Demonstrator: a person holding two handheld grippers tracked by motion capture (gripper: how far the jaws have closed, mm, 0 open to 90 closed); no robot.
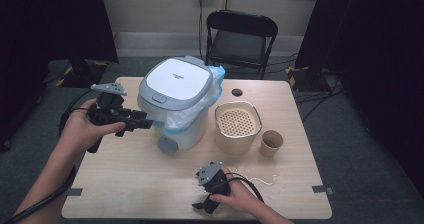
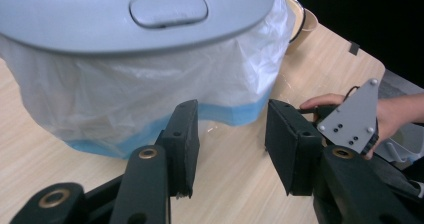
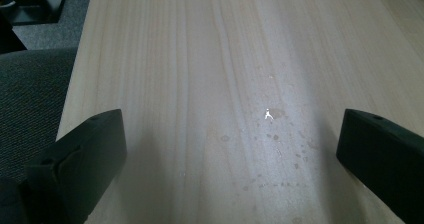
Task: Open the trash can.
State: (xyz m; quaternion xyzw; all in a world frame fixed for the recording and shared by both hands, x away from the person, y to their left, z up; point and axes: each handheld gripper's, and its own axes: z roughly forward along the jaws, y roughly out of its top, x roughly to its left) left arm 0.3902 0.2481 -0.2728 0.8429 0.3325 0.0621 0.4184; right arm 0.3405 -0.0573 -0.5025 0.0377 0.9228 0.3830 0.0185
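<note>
Waste bin point(image 1: 177, 101): white body, grey lid, lined with a white-and-blue plastic bag point(image 2: 150, 96); stands at centre-left of the high view, on the wooden table point(image 1: 125, 184).

Left hand point(image 1: 82, 129): raised at the left of the high view, forearm entering from the lower left corner, wrist held roughly level. Left gripper point(image 1: 142, 123) points right toward the bin's side, its tips just beside the bag. In the left gripper view the jaws stand partly apart, with nothing between them; the pads press on nothing.

Right hand point(image 1: 237, 194): rests low at the bottom centre of the high view, near the table's front edge. Right gripper point(image 1: 202, 204) points toward the lower left. In the right gripper view its jaws are spread wide at the frame's lower corners over bare, lightly spotted tabletop, gripping nothing.

Right of the bin: a beige perforated basket point(image 1: 237, 126), then a paper cup point(image 1: 271, 143). A black folding chair point(image 1: 240, 41) stands beyond the table, at top centre.
</note>
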